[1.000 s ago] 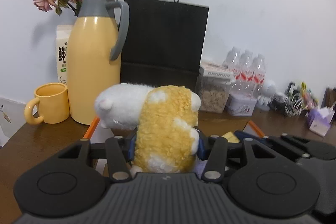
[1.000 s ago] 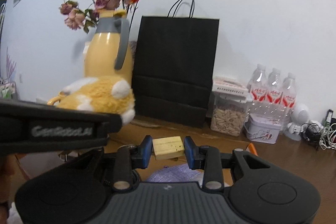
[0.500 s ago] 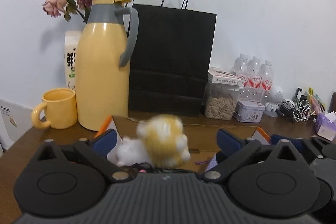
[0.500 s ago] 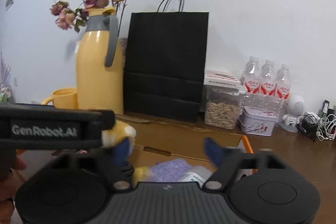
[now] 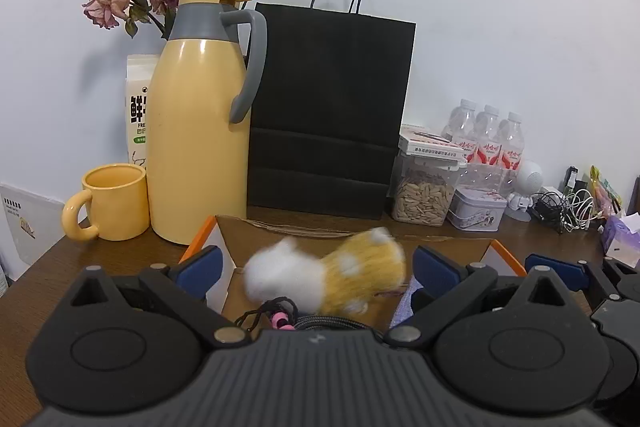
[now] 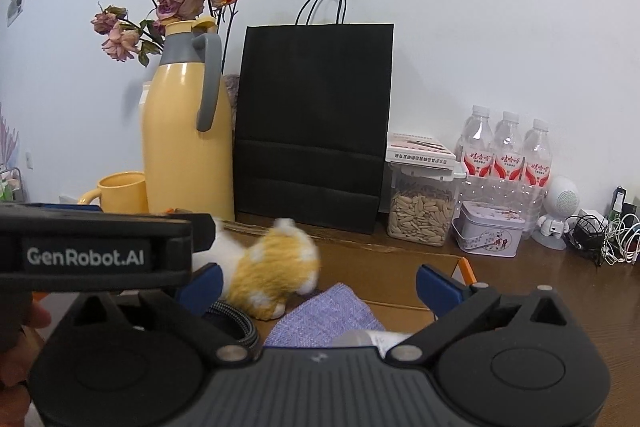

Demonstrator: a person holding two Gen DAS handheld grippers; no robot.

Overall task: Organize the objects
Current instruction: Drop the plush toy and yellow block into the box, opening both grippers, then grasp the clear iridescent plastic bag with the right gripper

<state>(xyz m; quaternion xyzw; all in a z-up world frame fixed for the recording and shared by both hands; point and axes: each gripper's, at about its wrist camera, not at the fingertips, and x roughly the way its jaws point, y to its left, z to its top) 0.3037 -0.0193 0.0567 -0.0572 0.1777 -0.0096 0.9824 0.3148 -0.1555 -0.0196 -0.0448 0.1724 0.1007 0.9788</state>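
Note:
A yellow and white plush toy lies blurred inside the open cardboard box, free of any grip. My left gripper stands wide open above it, blue pads far apart. The plush toy also shows low left in the right wrist view, beside a purple cloth. My right gripper is opening, its jaws wide with nothing pressed between them. The left gripper's body crosses that view's left side. A black braided cord lies under the plush.
Behind the box stand a yellow thermos jug, a yellow mug, a black paper bag, a seed jar, a tin and water bottles. Cables and tissues sit far right.
Both grippers went from shut to wide open. The plush toy dropped out of the left gripper into the box. The yellow block left the right gripper and is out of sight.

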